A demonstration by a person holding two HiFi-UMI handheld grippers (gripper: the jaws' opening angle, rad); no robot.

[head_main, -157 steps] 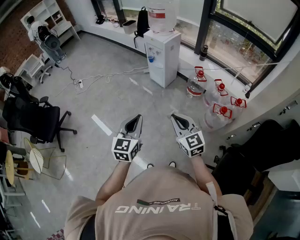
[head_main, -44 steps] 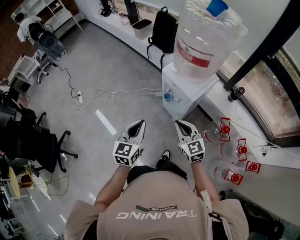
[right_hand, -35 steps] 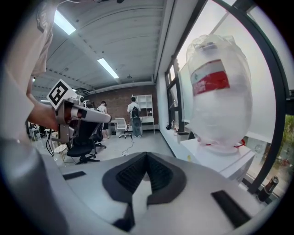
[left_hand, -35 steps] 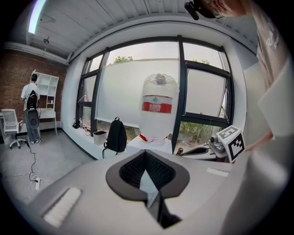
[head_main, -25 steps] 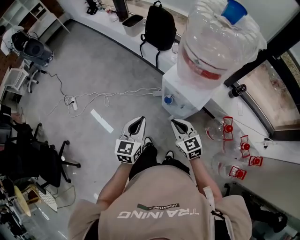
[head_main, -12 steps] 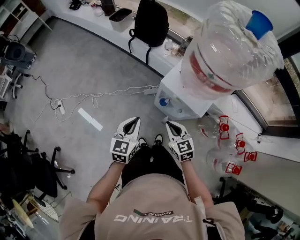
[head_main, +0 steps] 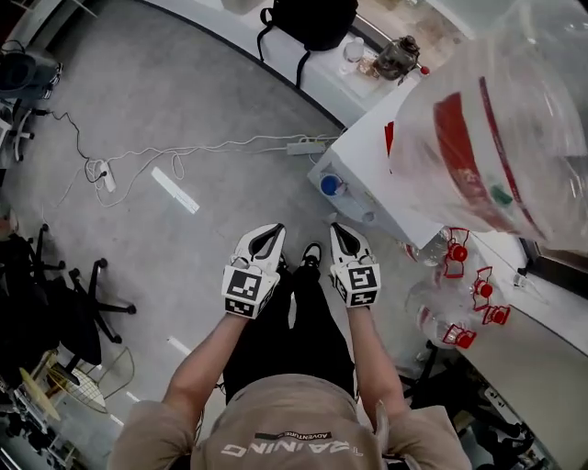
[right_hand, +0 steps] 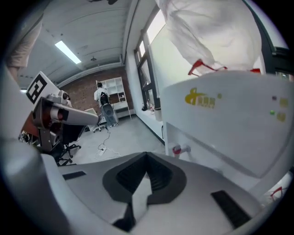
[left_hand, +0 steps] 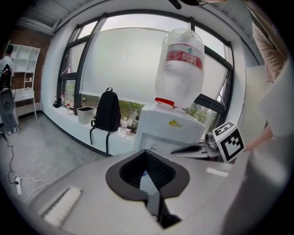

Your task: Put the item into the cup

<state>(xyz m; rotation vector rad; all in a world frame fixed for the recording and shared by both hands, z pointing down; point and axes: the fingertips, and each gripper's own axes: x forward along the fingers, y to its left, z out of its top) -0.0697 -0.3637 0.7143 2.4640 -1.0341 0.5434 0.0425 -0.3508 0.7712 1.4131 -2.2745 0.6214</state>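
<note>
I am standing at the water dispenser (head_main: 367, 174) | my left tool (head_main: 268, 231) and right tool (head_main: 338, 229) are both hanging closed, holding nothing | item and cup are showing in no view | weight, stiffness, hold point: not judging until I am seeing them

The left claw (head_main: 264, 242) and right claw (head_main: 343, 240) are hanging side by side above the floor (head_main: 184, 110). The water dispenser (head_main: 367, 170) is standing just ahead to their right, with a big bottle (head_main: 496, 119) sitting on it. A backpack (head_main: 317, 16) is leaning against the ledge (head_main: 322, 72) behind, and spare bottles (head_main: 459, 294) are lying right of the dispenser.
</note>
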